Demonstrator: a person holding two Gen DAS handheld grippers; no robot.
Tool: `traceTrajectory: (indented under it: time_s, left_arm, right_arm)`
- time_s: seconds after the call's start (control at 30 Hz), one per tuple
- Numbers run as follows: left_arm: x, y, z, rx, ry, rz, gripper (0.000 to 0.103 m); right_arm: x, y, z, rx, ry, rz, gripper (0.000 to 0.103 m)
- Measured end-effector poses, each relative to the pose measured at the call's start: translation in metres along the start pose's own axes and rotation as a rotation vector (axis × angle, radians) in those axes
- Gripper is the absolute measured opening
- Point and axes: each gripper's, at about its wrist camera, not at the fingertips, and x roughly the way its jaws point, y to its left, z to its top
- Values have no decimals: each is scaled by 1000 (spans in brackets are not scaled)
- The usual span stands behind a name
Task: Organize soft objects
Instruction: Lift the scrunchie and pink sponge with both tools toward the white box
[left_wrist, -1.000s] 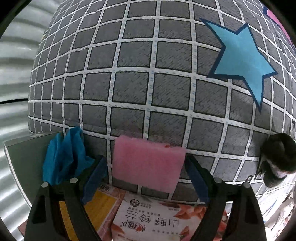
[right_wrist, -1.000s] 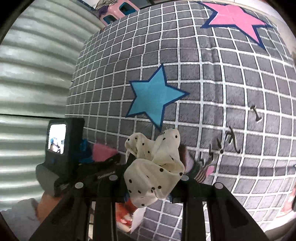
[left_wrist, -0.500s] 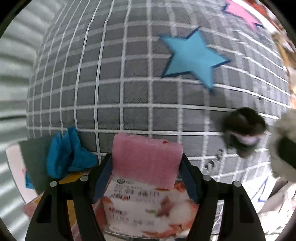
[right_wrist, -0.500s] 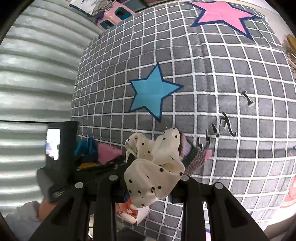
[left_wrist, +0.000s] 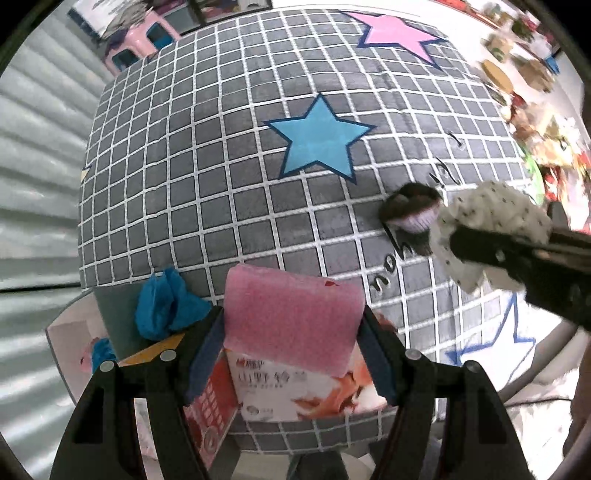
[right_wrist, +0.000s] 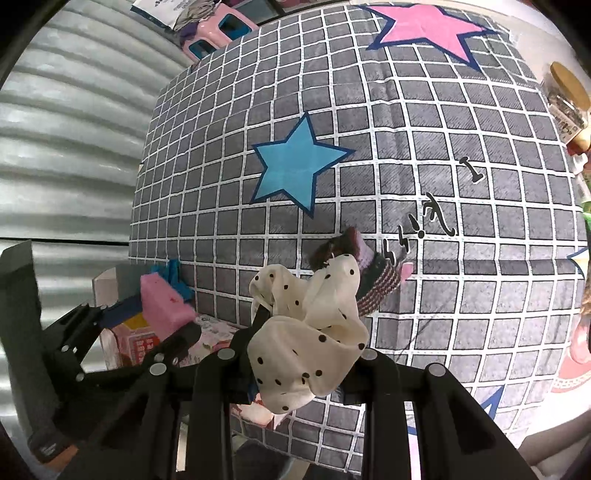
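Note:
My left gripper (left_wrist: 293, 325) is shut on a pink sponge block (left_wrist: 291, 314), lifted above the grey checked bed cover (left_wrist: 207, 192). The same pink sponge (right_wrist: 162, 302) shows at the left of the right wrist view. My right gripper (right_wrist: 306, 354) is shut on a cream polka-dot scrunchie (right_wrist: 306, 332); this scrunchie (left_wrist: 491, 243) also appears at the right of the left wrist view. A dark striped sock (right_wrist: 365, 273) lies on the cover just beyond the scrunchie. A blue cloth (left_wrist: 166, 306) lies crumpled at the cover's left edge.
Under the left gripper sit a tissue pack (left_wrist: 303, 391) and a red carton (left_wrist: 210, 410) on a low stand. A corrugated metal wall (left_wrist: 37, 184) runs along the left. A pink stool (right_wrist: 218, 29) stands beyond the bed, and cluttered items (left_wrist: 535, 110) line the right side.
The left gripper closed on the pink sponge and rose with it, so more of the bed shows. The right gripper, still holding the scrunchie, drifted slightly and now enters the left wrist view.

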Motion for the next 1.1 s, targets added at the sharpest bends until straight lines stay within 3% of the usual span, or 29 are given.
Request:
traceTrajectory:
  time_s: [0.7, 1.1]
  left_arm:
    - [-43, 8, -100, 168, -51, -96, 73]
    - [-56, 47, -149, 111, -82, -102, 73]
  right_arm:
    - [3, 51, -88, 39, 19, -69, 30]
    - [16, 116, -118, -50, 46, -68, 30]
